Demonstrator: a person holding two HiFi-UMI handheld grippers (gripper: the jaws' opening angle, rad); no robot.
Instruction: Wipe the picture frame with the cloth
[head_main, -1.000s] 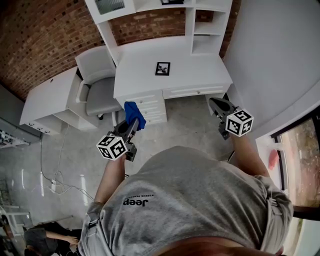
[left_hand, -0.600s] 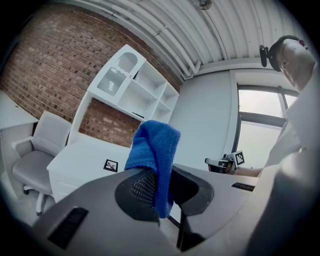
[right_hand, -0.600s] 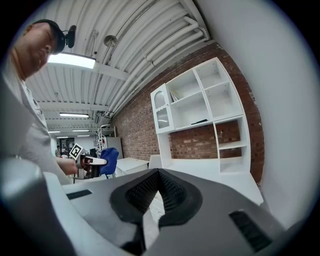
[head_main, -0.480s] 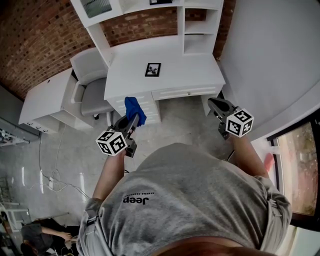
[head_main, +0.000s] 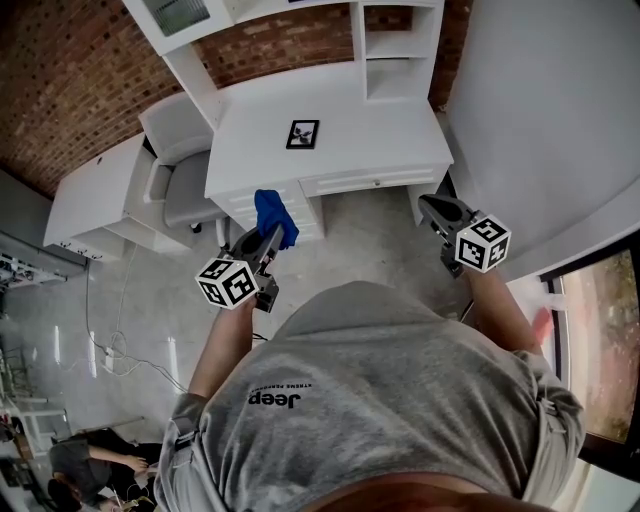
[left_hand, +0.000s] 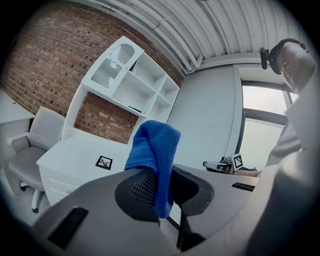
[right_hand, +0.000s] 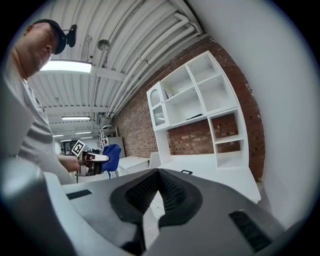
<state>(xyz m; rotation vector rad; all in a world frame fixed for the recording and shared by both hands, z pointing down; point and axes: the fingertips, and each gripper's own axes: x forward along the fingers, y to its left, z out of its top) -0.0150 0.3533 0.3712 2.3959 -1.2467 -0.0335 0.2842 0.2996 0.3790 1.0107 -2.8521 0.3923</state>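
Left gripper (head_main: 266, 240): fingers (left_hand: 140, 187) clamp a soft blue terry cloth (head_main: 273, 213), folded over. A small square dark picture frame (head_main: 302, 134) lies flat on the smooth white bench (head_main: 380, 130), well apart from both grippers. Right gripper (head_main: 430, 207): ribbed fingers (right_hand: 142, 192) pressed together, empty.

The grey shirt (head_main: 380, 400) bears the brand "Jeep".
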